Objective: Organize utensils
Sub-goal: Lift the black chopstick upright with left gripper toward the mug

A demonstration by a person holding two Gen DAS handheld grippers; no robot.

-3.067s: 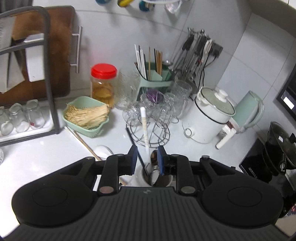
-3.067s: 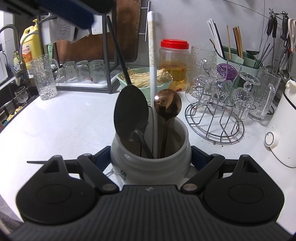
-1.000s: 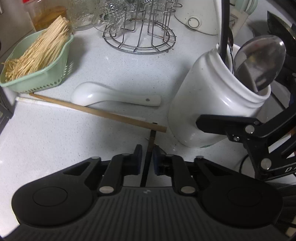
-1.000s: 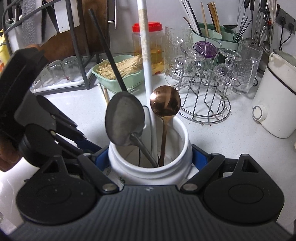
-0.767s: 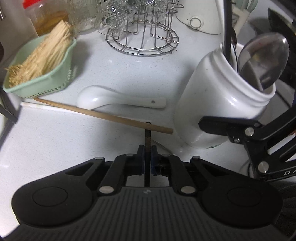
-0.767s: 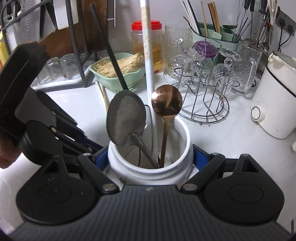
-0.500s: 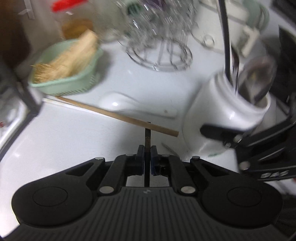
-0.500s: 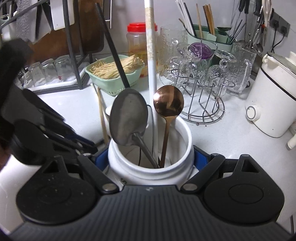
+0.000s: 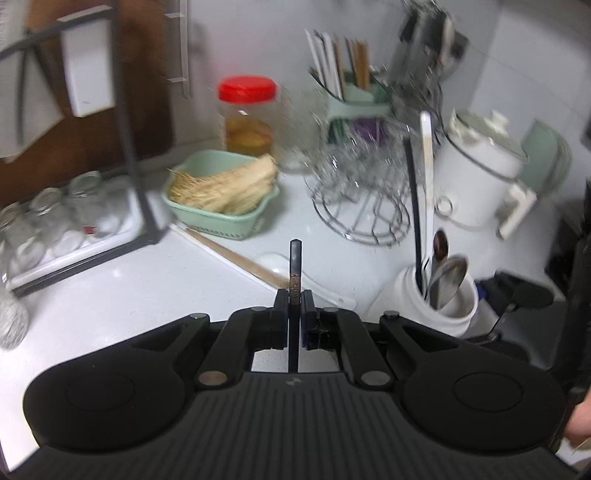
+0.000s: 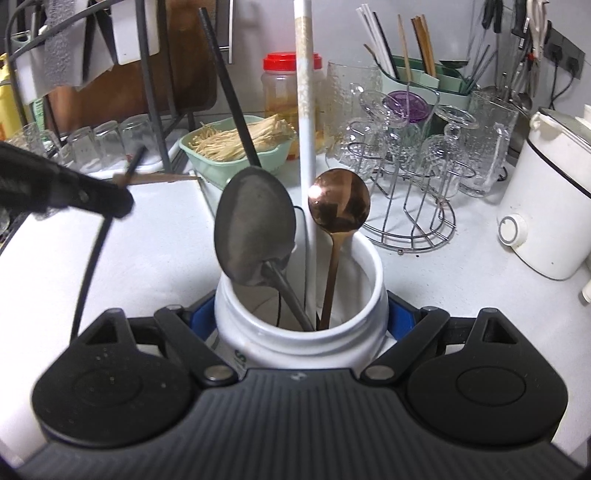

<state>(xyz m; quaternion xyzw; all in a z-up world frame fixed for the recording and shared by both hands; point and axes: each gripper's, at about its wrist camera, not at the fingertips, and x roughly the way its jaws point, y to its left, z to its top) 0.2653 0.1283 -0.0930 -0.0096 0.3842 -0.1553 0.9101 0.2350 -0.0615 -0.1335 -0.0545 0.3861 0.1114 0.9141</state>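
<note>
Left gripper [image 9: 294,295] clenched on dark chopstick [image 9: 295,258], long axis pointing ahead. White jar [image 10: 301,295] sat off to its right, grasped by right gripper [image 10: 301,321].

A white speckled countertop [image 10: 461,266] fills the middle of the frame, meeting a pale tiled wall [image 10: 340,26] along the top. At upper left stands a black metal rack [image 10: 147,74]; a socket strip [image 10: 561,48] sits upper right.

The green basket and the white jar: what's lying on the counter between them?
In the left wrist view, a wooden chopstick and a white spoon lie between the green basket and the white jar.
</note>
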